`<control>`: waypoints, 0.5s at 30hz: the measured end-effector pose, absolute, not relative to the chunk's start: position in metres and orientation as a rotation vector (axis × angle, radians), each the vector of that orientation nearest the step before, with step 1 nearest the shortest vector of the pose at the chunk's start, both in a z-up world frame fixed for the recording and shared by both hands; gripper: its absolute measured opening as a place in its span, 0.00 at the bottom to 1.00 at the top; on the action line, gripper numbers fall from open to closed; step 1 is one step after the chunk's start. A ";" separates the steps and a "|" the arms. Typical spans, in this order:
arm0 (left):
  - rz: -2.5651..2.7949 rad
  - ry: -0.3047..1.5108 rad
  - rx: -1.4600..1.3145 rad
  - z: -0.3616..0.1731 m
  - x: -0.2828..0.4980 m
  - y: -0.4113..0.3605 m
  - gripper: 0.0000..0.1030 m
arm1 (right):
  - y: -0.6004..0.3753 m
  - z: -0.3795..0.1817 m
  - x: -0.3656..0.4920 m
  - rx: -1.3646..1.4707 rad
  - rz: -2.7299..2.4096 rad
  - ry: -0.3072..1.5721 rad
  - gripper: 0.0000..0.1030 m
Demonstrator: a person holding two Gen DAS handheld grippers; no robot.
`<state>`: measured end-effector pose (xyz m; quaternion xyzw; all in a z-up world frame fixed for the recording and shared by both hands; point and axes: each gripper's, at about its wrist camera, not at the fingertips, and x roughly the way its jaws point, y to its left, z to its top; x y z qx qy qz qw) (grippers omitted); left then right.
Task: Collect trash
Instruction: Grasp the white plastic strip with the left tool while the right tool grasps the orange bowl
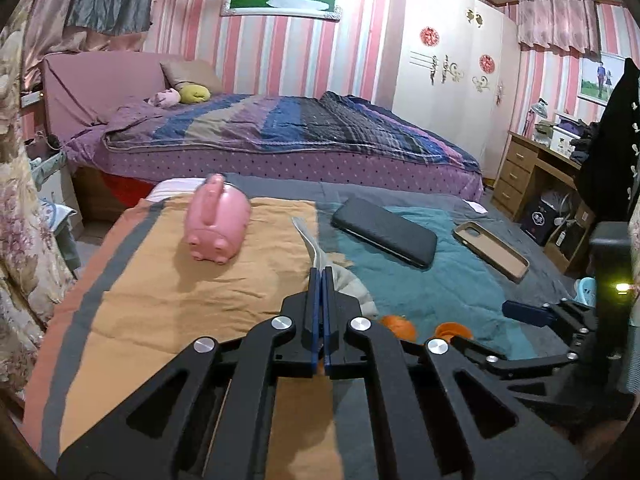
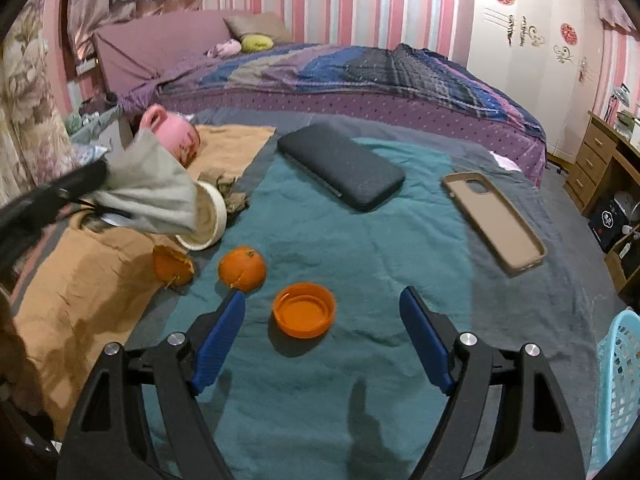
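At the left we saw our left claw pressed together on a limp grey wrapper, lifted above the orange cloth; it looked light, soft and crushable, so an edge pinch served. Right of it lay torn orange peel, flimsy and best taken by its rim. Further right our right claw stood spread around the stiff orange lid, touching nothing, near the blue basket.
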<state>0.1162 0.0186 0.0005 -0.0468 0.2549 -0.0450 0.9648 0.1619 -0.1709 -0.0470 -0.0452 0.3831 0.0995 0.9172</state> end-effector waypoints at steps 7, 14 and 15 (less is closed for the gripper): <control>-0.059 0.517 -0.142 -0.001 0.111 0.050 0.00 | -0.159 -0.071 0.181 -0.088 0.202 0.909 0.61; -0.062 0.518 -0.145 -0.003 0.111 0.055 0.00 | -0.156 -0.068 0.177 -0.070 0.227 0.891 0.39; -0.064 0.515 -0.142 -0.002 0.110 0.055 0.00 | -0.158 -0.065 0.175 -0.060 0.230 0.879 0.39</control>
